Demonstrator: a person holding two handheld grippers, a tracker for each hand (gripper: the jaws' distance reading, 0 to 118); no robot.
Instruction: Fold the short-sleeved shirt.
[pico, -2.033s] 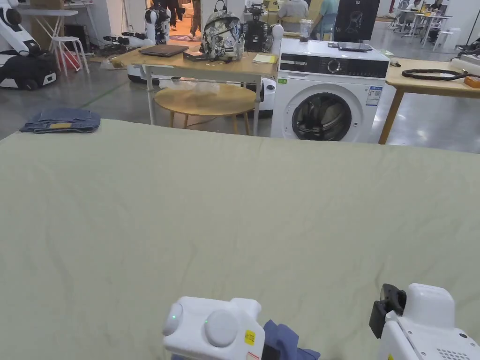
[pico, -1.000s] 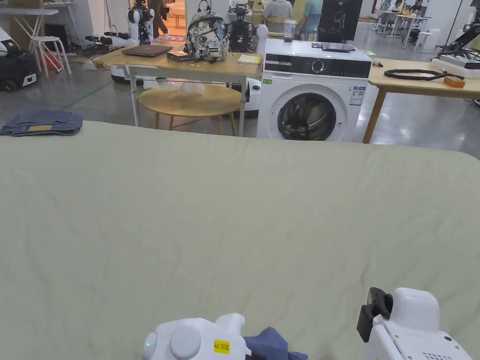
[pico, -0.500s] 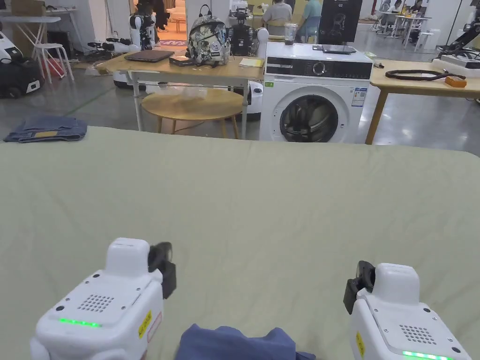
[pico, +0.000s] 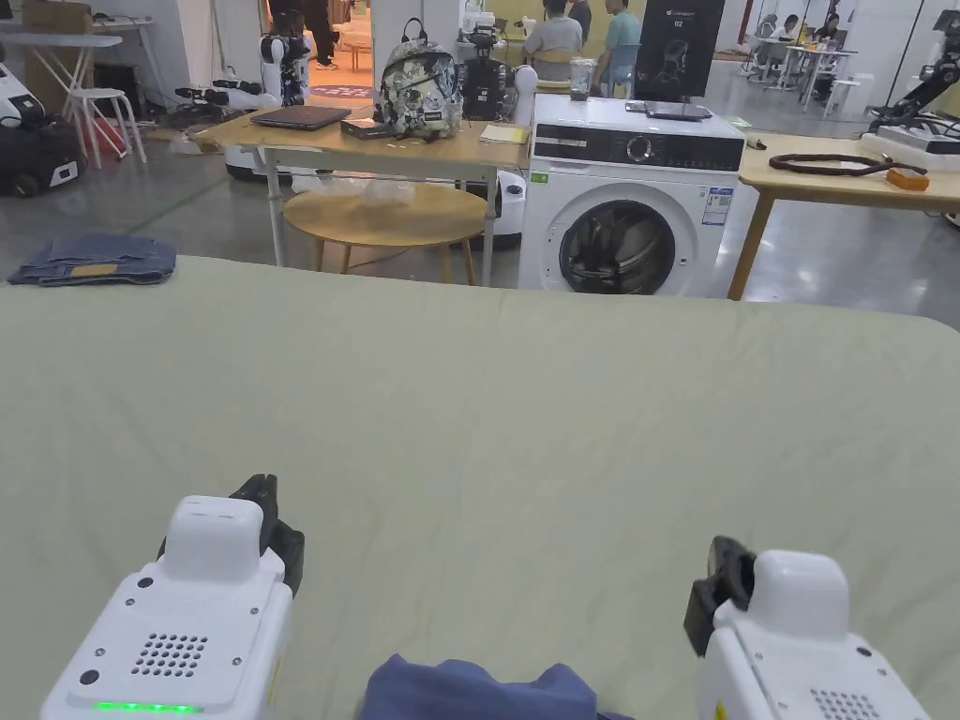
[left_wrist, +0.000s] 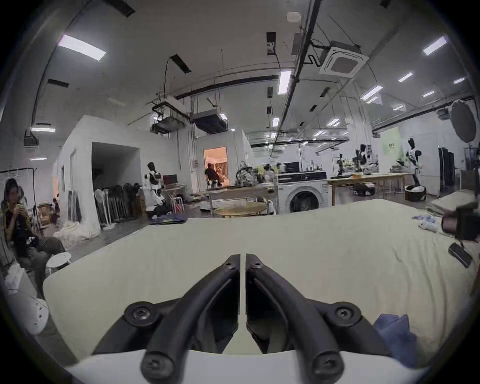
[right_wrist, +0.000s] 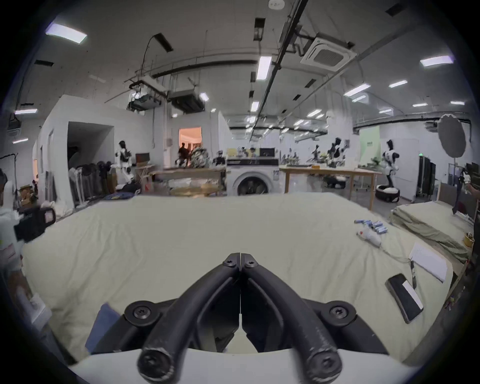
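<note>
- A blue short-sleeved shirt (pico: 478, 689) lies bunched at the near edge of a wide surface covered in pale green cloth (pico: 525, 412), between the two white tools in the head view.
- The left hand-held gripper (left_wrist: 242, 259) hangs over the bare cloth with its jaws drawn almost together, a thin slit between the tips and nothing between them; the shirt shows just to its right in the left gripper view (left_wrist: 396, 335).
- The right hand-held gripper (right_wrist: 240, 258) points across the cloth with its tips pressed together on nothing; a corner of the shirt shows at its left in the right gripper view (right_wrist: 104, 327).
- In the head view the left hand-held gripper's white body (pico: 183, 619) and the right one's (pico: 806, 637) flank the shirt, neither touching it.
- A dark phone (right_wrist: 404, 297), a sheet of paper (right_wrist: 428, 261) and a small cluster of pale blue items (right_wrist: 371, 224) lie on the cloth well to the right.
- Folded jeans (pico: 94, 260) sit at the far left corner.
- Beyond the cloth stand a white washing machine (pico: 633, 197), a round wooden table (pico: 384, 216) and a worktop (pico: 309, 141) carrying a patterned backpack (pico: 419, 80) and a laptop (pico: 300, 116).
- A seated person (left_wrist: 19, 207) shows at the left edge of the left gripper view.
</note>
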